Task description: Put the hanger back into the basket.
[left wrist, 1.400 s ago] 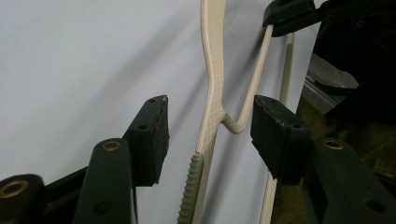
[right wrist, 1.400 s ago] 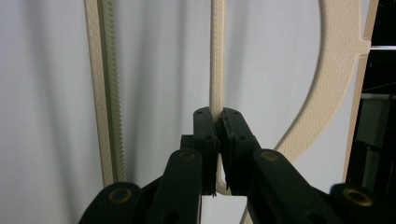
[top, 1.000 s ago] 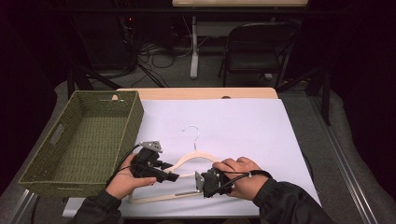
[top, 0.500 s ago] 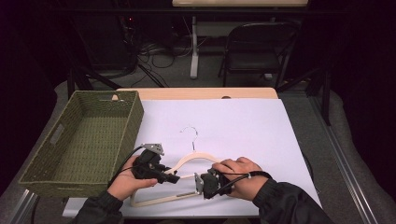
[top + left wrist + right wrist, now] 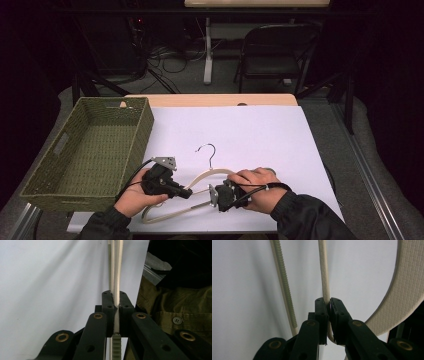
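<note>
A cream hanger [image 5: 201, 177] with a metal hook [image 5: 207, 152] lies near the front of the white sheet [image 5: 260, 135]. My left gripper [image 5: 189, 193] is shut on it from the left; the left gripper view has the cream bar [image 5: 116, 277] pinched between the jaws at my left gripper [image 5: 116, 307]. My right gripper [image 5: 212, 195] is shut on it from the right. In the right gripper view a thin cream edge [image 5: 323, 272] runs into my right gripper [image 5: 328, 306], with a ribbed bar [image 5: 283, 285] to its left and the wide curved arm [image 5: 404, 290] to its right.
A green woven basket [image 5: 145, 130] stands at the left of the table, close to the left hand. Behind the table are a folding chair [image 5: 272, 50] and cables on the floor. A green garment with a button [image 5: 177, 320] is at the right of the left gripper view.
Both hands and the hanger have shifted slightly toward the table's near edge. Both grippers stay closed on the hanger.
</note>
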`<state>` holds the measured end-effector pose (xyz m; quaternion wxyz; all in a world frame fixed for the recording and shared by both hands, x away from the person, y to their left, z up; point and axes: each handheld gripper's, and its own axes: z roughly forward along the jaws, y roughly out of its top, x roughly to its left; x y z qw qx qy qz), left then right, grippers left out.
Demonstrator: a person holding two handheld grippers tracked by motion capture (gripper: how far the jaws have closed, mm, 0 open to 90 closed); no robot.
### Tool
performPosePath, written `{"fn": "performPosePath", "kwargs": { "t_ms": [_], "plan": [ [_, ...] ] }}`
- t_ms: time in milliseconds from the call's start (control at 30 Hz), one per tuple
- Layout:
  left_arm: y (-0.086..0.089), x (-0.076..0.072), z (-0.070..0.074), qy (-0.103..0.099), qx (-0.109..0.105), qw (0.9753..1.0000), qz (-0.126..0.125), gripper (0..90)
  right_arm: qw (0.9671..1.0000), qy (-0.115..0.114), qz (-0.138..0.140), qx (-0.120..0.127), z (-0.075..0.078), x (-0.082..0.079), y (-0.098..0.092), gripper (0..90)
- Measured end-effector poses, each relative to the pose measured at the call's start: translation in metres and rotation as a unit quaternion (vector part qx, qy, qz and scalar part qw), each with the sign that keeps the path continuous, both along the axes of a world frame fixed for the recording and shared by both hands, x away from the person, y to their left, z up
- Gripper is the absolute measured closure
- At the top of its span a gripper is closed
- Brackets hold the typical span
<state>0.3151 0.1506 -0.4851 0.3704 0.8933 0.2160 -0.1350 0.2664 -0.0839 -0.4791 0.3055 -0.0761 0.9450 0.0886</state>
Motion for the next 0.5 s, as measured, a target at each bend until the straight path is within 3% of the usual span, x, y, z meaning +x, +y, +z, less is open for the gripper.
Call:
{"fn": "performPosePath", "kwargs": {
  "t_ms": [167, 300, 500],
  "plan": [
    [0.001, 0.0, 0.003, -0.004, -0.002, 1.0, 0.001, 87.0, 0.9999, 0.001, -0.008, 0.013, 0.002, 0.002, -0.002, 82.7],
    [0.003, 0.002, 0.0, -0.002, 0.003, 0.9999, 0.011, 87.1, 0.9995, -0.012, -0.005, 0.027, 0.004, 0.004, -0.003, 73.1],
    [0.012, 0.002, 0.0, -0.002, -0.006, 0.9996, 0.028, 87.1, 0.9991, -0.002, -0.012, 0.041, 0.006, 0.005, -0.008, 68.8]
  ]
}}
